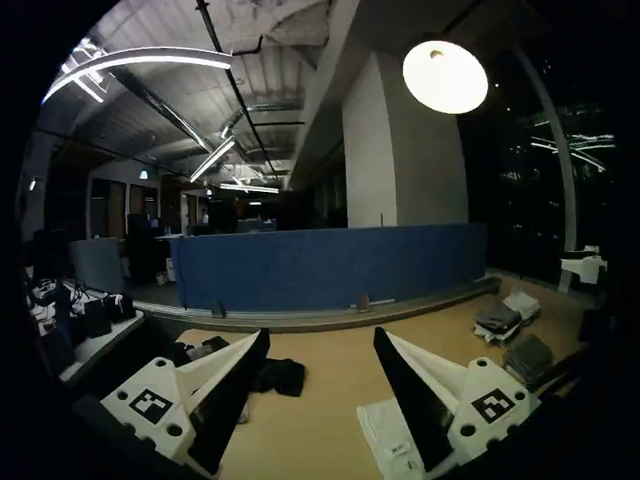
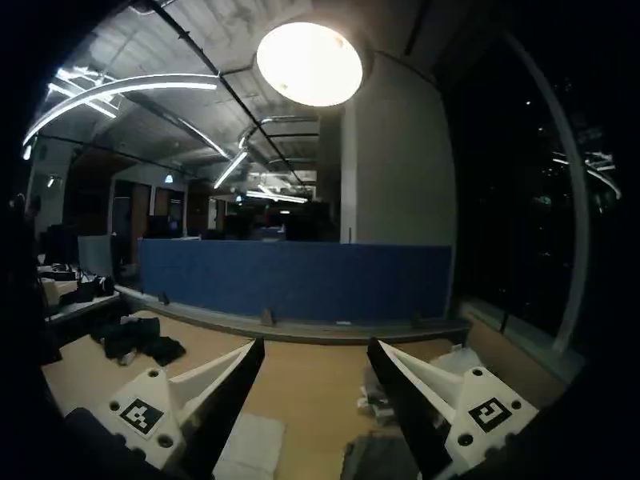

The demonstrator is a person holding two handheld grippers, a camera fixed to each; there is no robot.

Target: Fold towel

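Open tabletop (image 1: 328, 408) ahead, clutter at both sides
Dark clothes (image 1: 278, 374) left, white towel (image 1: 382, 434) and folded stacks (image 1: 508, 318) right, blue partition (image 1: 320, 268) walls the far edge; bare wood lane between

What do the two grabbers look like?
They look alike. The left gripper and the right gripper each have two white, wedge-shaped fingers that narrow to a point. Black pads line the inner faces. Each finger carries a square black-and-white marker, with small round holes around it.
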